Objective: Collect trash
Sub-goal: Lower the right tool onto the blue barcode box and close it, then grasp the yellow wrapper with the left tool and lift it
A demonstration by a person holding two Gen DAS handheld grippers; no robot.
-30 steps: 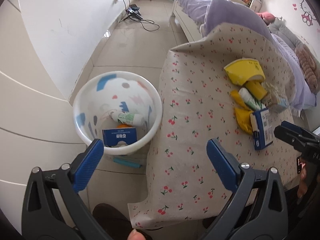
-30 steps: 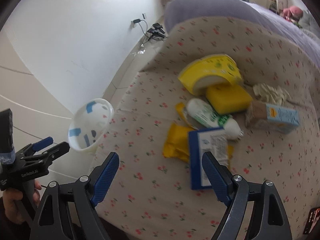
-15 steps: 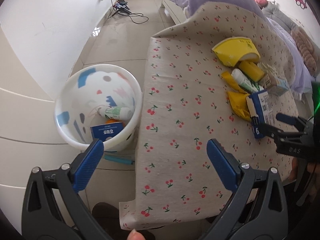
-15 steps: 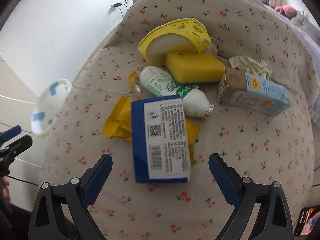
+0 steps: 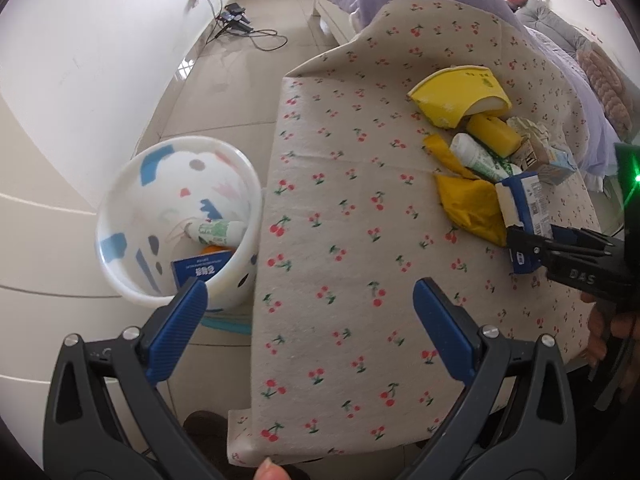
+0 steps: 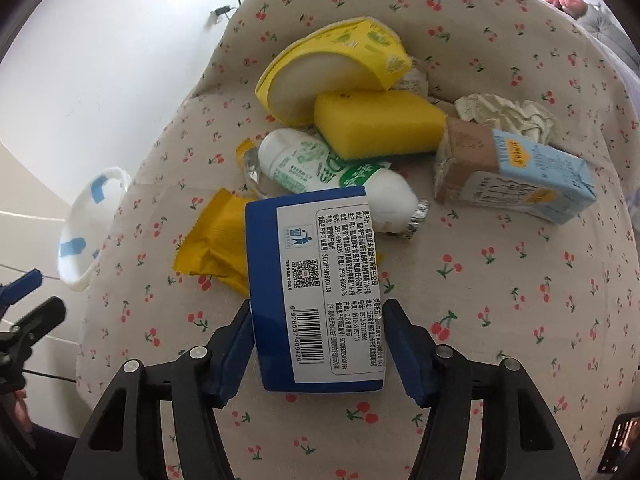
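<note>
Your right tool [image 6: 318, 344] is closing around the near end of the blue box [image 6: 316, 280], one pad at each long side and seemingly just touching; whether they press firmly yet you cannot tell. The box lies flat on the cherry-print worktop [image 5: 340, 280], overlapping the yellow wrapper [image 6: 212, 248], with the bottle [image 6: 320, 172] touching its far end. Your left tool [image 5: 306, 316] hangs empty, pads wide apart, between the bin [image 5: 176, 216] and the worktop. The grip sits only on the box's near end, so the far end may sag or twist out when you lift. The thin carton could also crush if the pads bite hard. The wrapper may drag along and drop on the floor. Carrying toward the bin, mind the left tool in the way.
</note>
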